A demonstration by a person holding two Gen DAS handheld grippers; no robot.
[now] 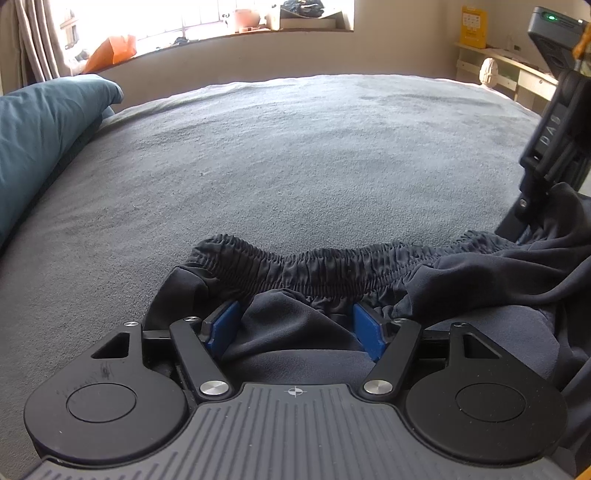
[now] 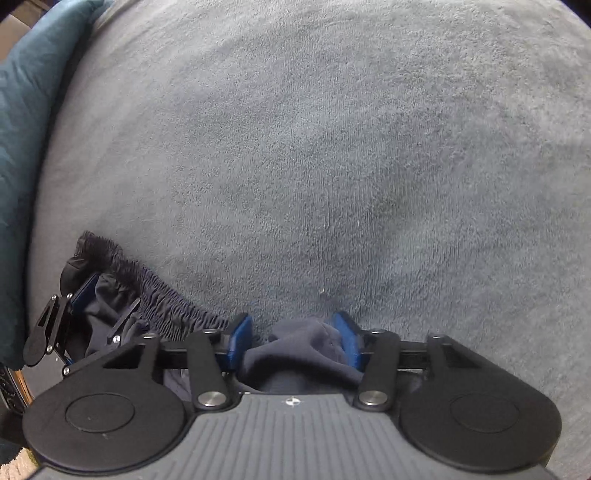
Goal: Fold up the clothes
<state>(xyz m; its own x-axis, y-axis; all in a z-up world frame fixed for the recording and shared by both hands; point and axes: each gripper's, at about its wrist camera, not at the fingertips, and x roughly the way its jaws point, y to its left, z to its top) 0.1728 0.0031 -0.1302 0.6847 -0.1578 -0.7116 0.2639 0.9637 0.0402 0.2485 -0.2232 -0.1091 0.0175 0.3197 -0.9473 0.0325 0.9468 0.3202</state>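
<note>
On the far left I see a big teal pillow [image 1: 40, 133], soft and puffy, lying along the edge of the bed [image 1: 295, 155]. The bed is covered in a gray, fuzzy cloth, a bit like a towel, and it looks wide and flat. Near my side of it lie the dark shorts [image 1: 332, 273], made of thin, smooth cloth with lots of little folds. Their waistband [image 1: 295, 269] is a long, bumpy, crinkled strip that runs across the bed in a wavy line. My left gripper [image 1: 295, 328] has black arms and flat blue pads [image 1: 225, 328]. Its two fingers are spread wide apart, one on each side of a soft lump of the shorts, and they do not pinch it. Moving right, the cloth piles up in loose dark folds next to the black body of my right gripper [image 2: 293, 341]. In the right wrist view, its blue pads [image 2: 240, 343] also stand apart, with a bunched bit of the shorts sitting between them. I cannot tell if the pads press on the cloth or just sit beside it. Far back on the right is a pale wooden shelf [image 1: 509, 70] with a yellow box [image 1: 474, 26] on it.
</note>
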